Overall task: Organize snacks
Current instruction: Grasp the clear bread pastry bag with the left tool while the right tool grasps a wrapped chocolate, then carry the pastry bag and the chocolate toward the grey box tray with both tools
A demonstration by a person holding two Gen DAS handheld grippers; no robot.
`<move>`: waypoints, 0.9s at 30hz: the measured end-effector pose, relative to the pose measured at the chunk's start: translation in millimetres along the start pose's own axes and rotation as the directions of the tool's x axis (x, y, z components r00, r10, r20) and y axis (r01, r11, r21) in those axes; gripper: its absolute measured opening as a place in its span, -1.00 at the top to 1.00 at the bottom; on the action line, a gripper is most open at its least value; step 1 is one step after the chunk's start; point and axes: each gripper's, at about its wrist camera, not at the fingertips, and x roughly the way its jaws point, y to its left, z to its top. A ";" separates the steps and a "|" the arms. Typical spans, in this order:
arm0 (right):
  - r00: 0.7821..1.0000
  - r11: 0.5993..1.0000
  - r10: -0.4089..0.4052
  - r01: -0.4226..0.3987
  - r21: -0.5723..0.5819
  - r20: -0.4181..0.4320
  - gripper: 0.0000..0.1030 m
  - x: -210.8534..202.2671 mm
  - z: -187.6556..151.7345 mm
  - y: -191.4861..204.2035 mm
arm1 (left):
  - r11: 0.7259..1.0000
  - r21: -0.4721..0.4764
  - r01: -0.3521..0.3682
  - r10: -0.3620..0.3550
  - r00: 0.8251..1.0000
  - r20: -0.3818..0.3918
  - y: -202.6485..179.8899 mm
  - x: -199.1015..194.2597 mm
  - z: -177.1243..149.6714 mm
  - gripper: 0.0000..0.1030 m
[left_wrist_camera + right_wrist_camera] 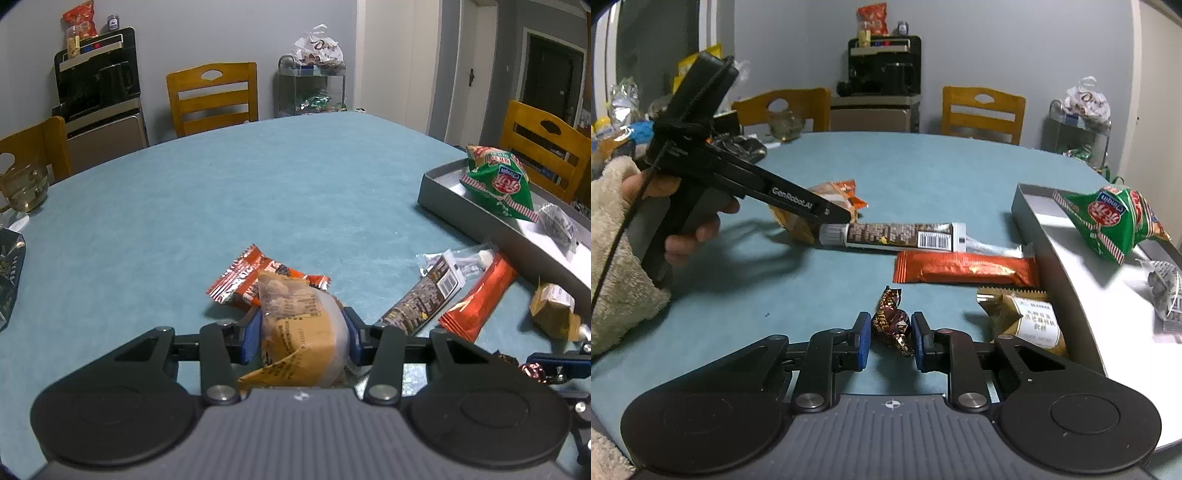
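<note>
Holding a tan-wrapped pastry packet (295, 325), the left tongs (300, 332) have both blue pads pressed against its sides, clamped. The packet lies partly over a red-orange snack wrapper (240, 280) on the teal counter (258, 184).

Right tongs (889, 338): pads set on either side of a brown foil-wrapped candy (892, 323) that rests on the counter; whether the pads touch the wrapper cannot be told from the right wrist view.

Also on the counter, between the two tongs and the tray:
- brown patterned tube with a grey cap and a barcode (897, 236), lying flat;
- long orange-red foil bar (967, 271), just beside the tube;
- gold packet with a white label (1030, 319), against the tray wall.

Grey tray (1027, 210), at the right edge of the counter, contents:
- green printed snack bag (1108, 221);
- small clear packet with dark contents (1163, 291).

A hand (690, 221) in a fleecy cream sleeve (617, 258) grips the handle of the left tongs. Glass cup (24, 184) at the counter's far left edge; wooden chairs (212, 96) stand around.
</note>
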 end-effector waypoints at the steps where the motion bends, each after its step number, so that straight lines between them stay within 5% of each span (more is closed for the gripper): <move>1: 1.000 1.000 -0.004 0.004 -0.002 0.009 0.52 -1.1 1.1 -0.4 | 1.000 -0.003 0.001 -0.001 1.000 0.005 0.9 -1.2 0.5 0.19; 22: 0.996 1.000 -0.024 0.022 0.022 0.081 0.52 -13.5 15.8 -7.8 | 0.999 -0.036 -0.019 0.022 0.995 0.095 10.2 -28.6 6.6 0.19; 27: 0.996 0.999 -0.020 0.017 0.033 0.086 0.52 -17.9 16.4 -12.2 | 0.995 -0.064 -0.073 0.079 0.992 0.094 3.7 -38.5 10.3 0.19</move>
